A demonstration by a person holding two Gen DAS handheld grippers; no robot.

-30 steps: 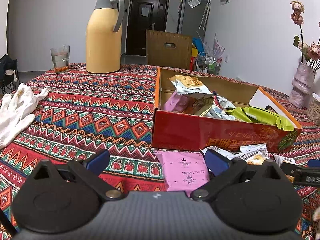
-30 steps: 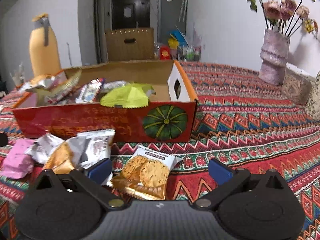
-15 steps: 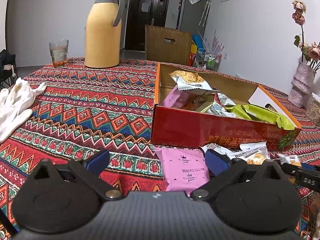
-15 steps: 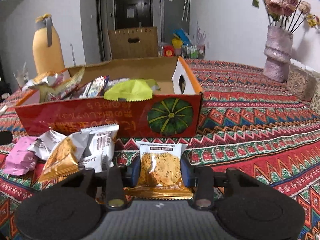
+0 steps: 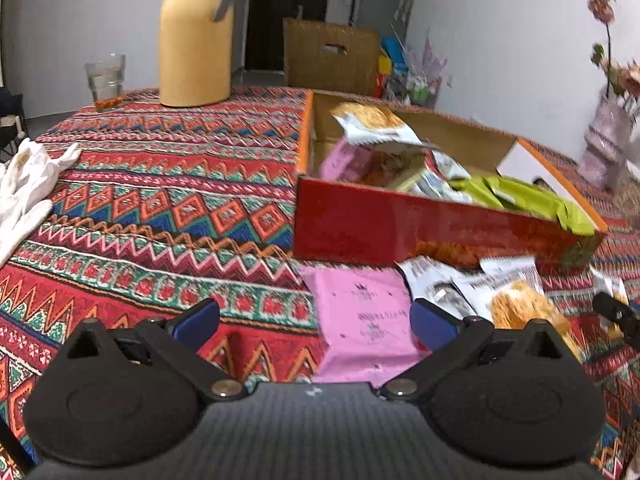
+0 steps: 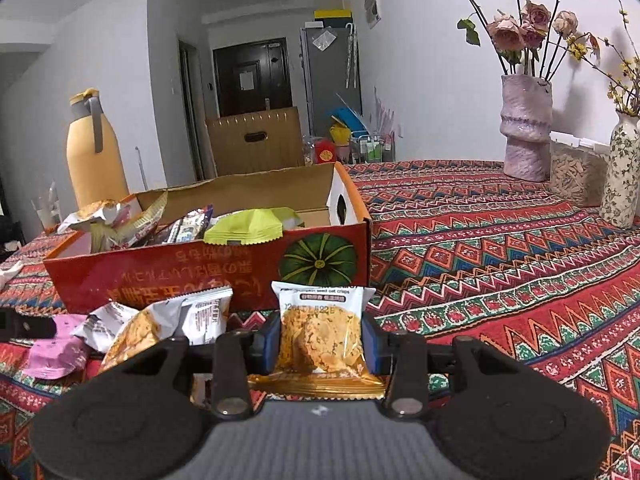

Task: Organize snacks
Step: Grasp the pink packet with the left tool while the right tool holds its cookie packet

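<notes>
My right gripper (image 6: 322, 336) is shut on a crisp packet (image 6: 320, 332), white at the top with golden crisps showing, held just above the cloth in front of the red snack box (image 6: 168, 276). My left gripper (image 5: 314, 320) stands open over a pink packet (image 5: 362, 312) that lies on the cloth before the red snack box (image 5: 400, 232). The box holds several packets, among them a green one (image 6: 250, 230). More white and golden packets (image 6: 160, 320) lie loose beside the pink packet (image 6: 56, 350).
A yellow thermos (image 5: 196, 36) and a glass (image 5: 105, 76) stand at the far side of the patterned tablecloth (image 5: 160, 184). White gloves (image 5: 24, 184) lie at the left. Vases with dried flowers (image 6: 526, 128) and a jar (image 6: 574, 176) stand at the right.
My right gripper closed on the crisp packet and lifted it slightly off the cloth, tilting up. My left gripper stayed open and edged closer over the pink packet.
</notes>
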